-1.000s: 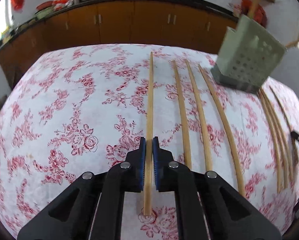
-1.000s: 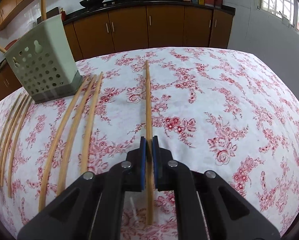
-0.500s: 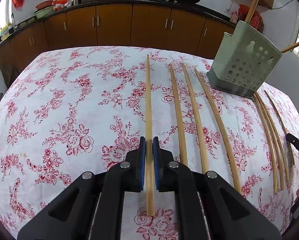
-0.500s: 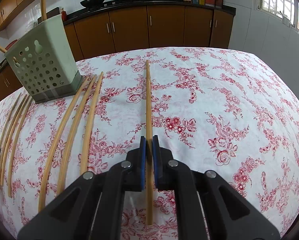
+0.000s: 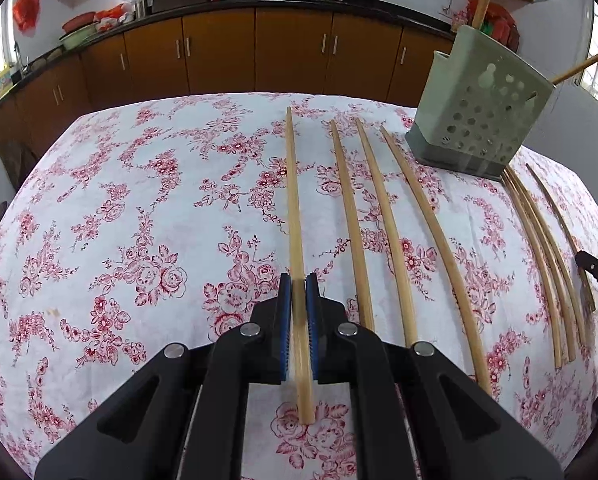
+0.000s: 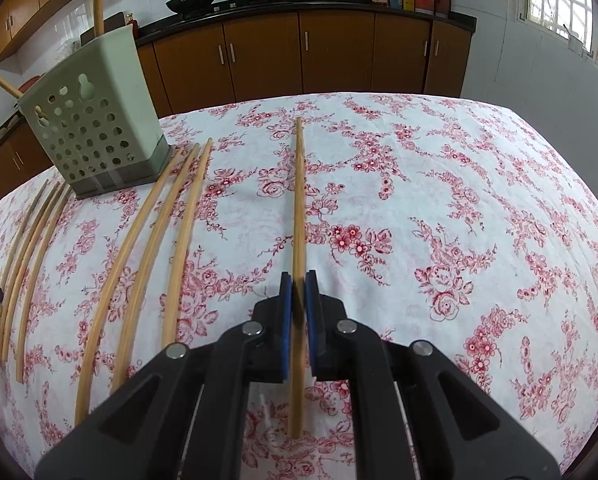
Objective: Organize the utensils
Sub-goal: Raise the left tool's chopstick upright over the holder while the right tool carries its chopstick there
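Observation:
My left gripper is shut on a long wooden chopstick that points away over the floral tablecloth. My right gripper is shut on another wooden chopstick, also pointing away. A pale green perforated utensil holder stands at the far right in the left wrist view and at the far left in the right wrist view, with two sticks poking out of it. Several loose chopsticks lie in rows on the cloth beside the holder; they also show in the right wrist view.
The table wears a white cloth with red flowers. More chopsticks lie beyond the holder near the table edge. Brown kitchen cabinets with pans on the counter run behind the table. The other gripper's tip shows at the right edge.
The left gripper has levelled and lifted slightly with its chopstick, so the holder now stands upright in its view. The right gripper and its chopstick have hardly moved.

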The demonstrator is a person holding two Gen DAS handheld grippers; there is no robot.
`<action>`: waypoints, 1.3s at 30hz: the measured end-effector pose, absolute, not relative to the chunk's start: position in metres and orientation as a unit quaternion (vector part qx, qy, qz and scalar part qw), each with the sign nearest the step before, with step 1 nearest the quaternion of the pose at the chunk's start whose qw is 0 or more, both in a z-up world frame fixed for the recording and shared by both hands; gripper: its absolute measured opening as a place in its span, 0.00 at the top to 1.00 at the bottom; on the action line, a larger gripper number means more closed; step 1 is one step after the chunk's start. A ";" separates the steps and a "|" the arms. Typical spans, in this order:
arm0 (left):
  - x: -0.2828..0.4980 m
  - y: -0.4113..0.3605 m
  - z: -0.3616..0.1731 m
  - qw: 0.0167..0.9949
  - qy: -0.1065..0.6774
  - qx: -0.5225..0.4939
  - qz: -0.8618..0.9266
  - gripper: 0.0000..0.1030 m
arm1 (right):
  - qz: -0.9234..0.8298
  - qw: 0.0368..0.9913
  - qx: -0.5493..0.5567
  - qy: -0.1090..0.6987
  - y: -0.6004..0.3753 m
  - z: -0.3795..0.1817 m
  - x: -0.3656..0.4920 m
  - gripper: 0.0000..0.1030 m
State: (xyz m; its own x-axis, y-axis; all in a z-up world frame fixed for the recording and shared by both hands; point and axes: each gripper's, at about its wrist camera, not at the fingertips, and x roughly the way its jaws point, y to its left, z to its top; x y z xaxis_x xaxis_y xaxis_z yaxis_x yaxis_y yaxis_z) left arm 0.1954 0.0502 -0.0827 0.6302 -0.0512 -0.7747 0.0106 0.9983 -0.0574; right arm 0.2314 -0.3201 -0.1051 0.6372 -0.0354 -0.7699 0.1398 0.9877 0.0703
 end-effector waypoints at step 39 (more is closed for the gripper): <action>0.171 0.062 0.029 0.953 0.296 -0.054 -0.032 0.93 | -0.034 0.959 0.107 0.262 -0.354 0.011 0.187 0.92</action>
State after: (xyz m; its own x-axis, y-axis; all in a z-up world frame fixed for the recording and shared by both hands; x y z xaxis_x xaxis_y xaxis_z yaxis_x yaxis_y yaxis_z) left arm 0.1708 0.0622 0.0288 0.8223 -0.0934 -0.5613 0.0292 0.9921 -0.1222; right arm 0.1865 -0.3535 0.0114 0.8607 -0.0098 -0.5089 0.1217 0.9748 0.1871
